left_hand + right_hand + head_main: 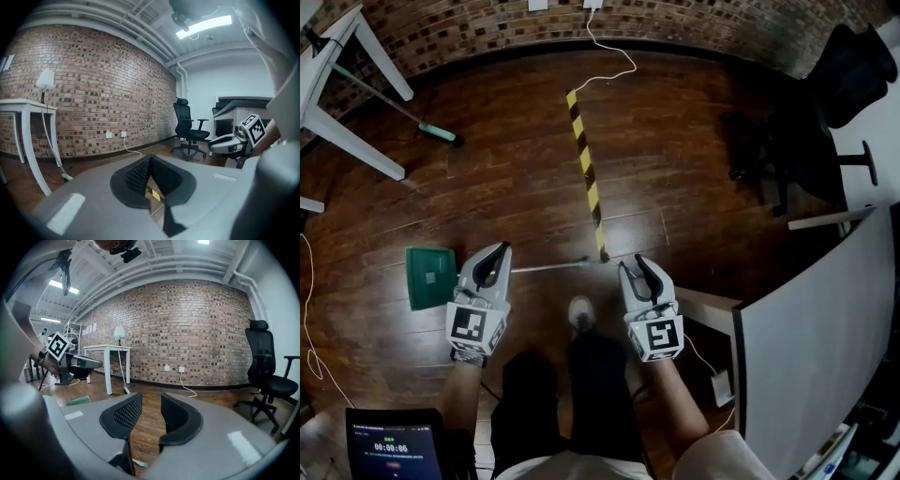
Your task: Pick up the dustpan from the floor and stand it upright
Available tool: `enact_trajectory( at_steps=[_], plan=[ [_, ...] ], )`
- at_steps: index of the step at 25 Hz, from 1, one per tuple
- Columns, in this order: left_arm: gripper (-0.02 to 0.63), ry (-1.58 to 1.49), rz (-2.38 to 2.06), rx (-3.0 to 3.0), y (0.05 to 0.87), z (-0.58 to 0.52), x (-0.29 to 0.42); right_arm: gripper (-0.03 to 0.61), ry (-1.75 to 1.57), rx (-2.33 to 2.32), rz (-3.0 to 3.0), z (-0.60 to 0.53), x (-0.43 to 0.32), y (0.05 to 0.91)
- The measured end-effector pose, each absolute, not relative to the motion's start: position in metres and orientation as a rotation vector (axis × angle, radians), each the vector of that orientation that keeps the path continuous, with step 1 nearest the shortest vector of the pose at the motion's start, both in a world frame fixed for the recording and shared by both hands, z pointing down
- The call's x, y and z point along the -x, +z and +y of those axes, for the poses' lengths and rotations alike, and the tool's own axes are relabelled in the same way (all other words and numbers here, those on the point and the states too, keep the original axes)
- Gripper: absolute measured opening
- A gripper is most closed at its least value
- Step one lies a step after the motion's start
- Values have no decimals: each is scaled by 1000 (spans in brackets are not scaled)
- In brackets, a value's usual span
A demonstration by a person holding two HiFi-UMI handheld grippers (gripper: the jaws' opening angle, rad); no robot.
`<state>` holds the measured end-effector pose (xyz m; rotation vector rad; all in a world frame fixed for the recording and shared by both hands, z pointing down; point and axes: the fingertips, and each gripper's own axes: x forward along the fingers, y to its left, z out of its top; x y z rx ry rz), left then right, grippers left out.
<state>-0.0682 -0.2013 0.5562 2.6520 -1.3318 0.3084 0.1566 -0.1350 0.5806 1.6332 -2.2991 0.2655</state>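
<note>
Legs (572, 394) in dark trousers filled the bottom of the head view, with both grippers held out just ahead of them. On the left gripper (500, 251) the jaws met at their tips and gripped nothing. On the right gripper (634, 264) they stood a little apart, with only floor (675, 169) showing through the gap.

The dustpan (426, 277) lay flat on the floor, green, and in the head view it sat just left of the left gripper. Its thin pale handle (546, 268) ran rightward across the boards and ended near the foot of the striped tape (586, 173), between the two grippers.

The step in hand looked like the reach, with nothing yet touched. The right gripper seemed better placed, since it was open and near the free end. It would do well to widen a little, turn so the jaws straddled the handle, and close firmly, as a thin rod might roll in a loose grip. Raising that end slowly should let the pan pivot on its lip. Smooth wood might let it skid, so the left gripper could steady the pan, though it would have to open to hold anything
</note>
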Motion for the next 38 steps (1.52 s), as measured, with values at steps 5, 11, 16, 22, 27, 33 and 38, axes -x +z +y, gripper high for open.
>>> enact_trajectory(
  at_steps=[5, 11, 16, 22, 27, 33, 38],
  plan=[
    [0, 349, -1311, -2670, 641, -209, 62, 141, 270, -1597, -2299, -135, -167, 676],
    [0, 402, -1347, -2655, 756, -207, 74, 162, 289, -1512, -2316, -126, -161, 816],
    [0, 436, -1348, -2654, 835, -202, 81, 196, 278, -1388, -2328, -111, -142, 916],
    [0, 485, -1329, -2655, 901, -194, 89, 201, 299, -1381, -2321, -104, -136, 992],
    [0, 522, -1306, -2670, 929, -193, 92, 198, 210, -1303, -2300, -106, -134, 1040],
    [0, 563, -1309, -2633, 939, -197, 102, 187, 219, -1304, -2249, -118, -137, 1075],
    [0, 581, -1324, -2636, 953, -199, 102, 175, 229, -1336, -2243, -138, -143, 1088]
  ],
)
